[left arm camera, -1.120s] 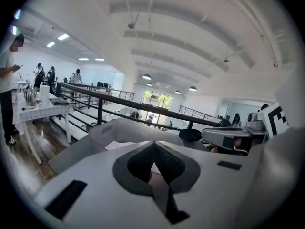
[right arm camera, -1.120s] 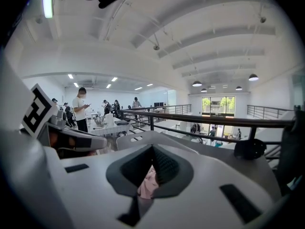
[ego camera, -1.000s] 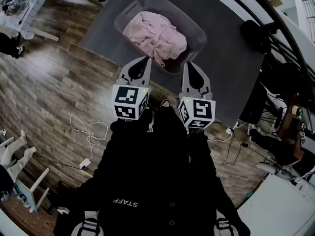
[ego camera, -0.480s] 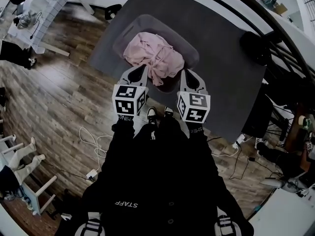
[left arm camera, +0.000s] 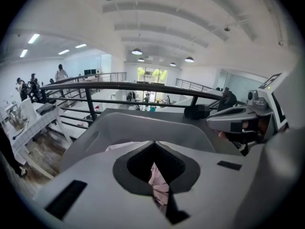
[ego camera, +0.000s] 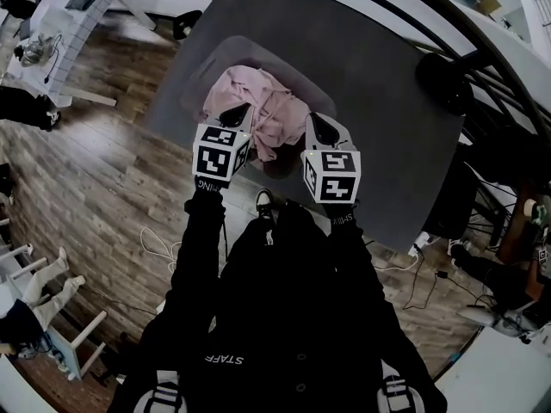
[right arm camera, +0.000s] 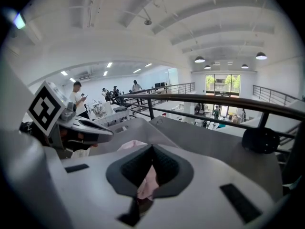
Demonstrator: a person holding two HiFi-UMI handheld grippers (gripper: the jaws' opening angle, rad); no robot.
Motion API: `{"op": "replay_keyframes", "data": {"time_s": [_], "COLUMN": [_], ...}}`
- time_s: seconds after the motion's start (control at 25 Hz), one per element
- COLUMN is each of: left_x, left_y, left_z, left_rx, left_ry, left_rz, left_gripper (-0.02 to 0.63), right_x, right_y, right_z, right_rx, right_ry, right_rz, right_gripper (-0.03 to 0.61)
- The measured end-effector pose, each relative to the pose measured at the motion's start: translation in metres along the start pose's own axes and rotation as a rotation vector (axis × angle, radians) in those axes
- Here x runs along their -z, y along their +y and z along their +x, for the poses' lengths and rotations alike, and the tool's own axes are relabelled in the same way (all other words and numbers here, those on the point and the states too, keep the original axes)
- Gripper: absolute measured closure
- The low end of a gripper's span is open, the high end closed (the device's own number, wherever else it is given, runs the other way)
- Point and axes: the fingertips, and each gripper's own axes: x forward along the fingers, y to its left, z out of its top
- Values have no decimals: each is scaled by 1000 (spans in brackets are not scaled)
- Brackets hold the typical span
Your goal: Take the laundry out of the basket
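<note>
A heap of pink laundry (ego camera: 269, 108) fills a translucent grey basket (ego camera: 200, 69) on a dark grey rug. My left gripper (ego camera: 232, 113) hangs over the heap's near left part, and my right gripper (ego camera: 320, 126) over its near right part. Both are shut with nothing between the jaws. In the left gripper view the jaw tips (left arm camera: 154, 142) meet, pink cloth (left arm camera: 158, 180) shows through the gap below them, and the basket wall (left arm camera: 143, 127) lies just ahead. The right gripper view shows the same: tips (right arm camera: 152, 147) together above pink cloth (right arm camera: 147, 184).
The rug (ego camera: 387, 101) lies on a wooden floor (ego camera: 95, 179) beside a black railing (ego camera: 491, 76). A black round thing (ego camera: 443, 69) sits at the rug's far right. White cables (ego camera: 159, 241) trail on the floor at left. A white table (ego camera: 73, 11) stands far left.
Both grippers have moved forward and down, from in front of the basket's near rim to over the pink laundry. Both stayed shut.
</note>
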Motion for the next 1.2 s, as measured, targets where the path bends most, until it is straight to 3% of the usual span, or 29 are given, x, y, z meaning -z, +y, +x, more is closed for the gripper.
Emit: {"op": "replay_keyframes", "data": {"time_s": [0.24,0.64,0.84,1.2], "left_x": [1,41,45,78], "left_y": [8,20,17,16], "left_z": [45,107,126,157], "left_rx": [125,226,278,425], "left_ry": [115,281,309,418], "left_rz": [133,293,397,881], "left_gripper": [614,614,611,347], "right_x": [-6,16,16,18], "right_y": [-5,-7,3,2], "right_z": [30,72,86,79], "right_rx": [-27,-46,-58,-108], "right_ry": [37,158,200,218], "right_rz": [29,82,69,79], "right_gripper": [565,565,565,565]}}
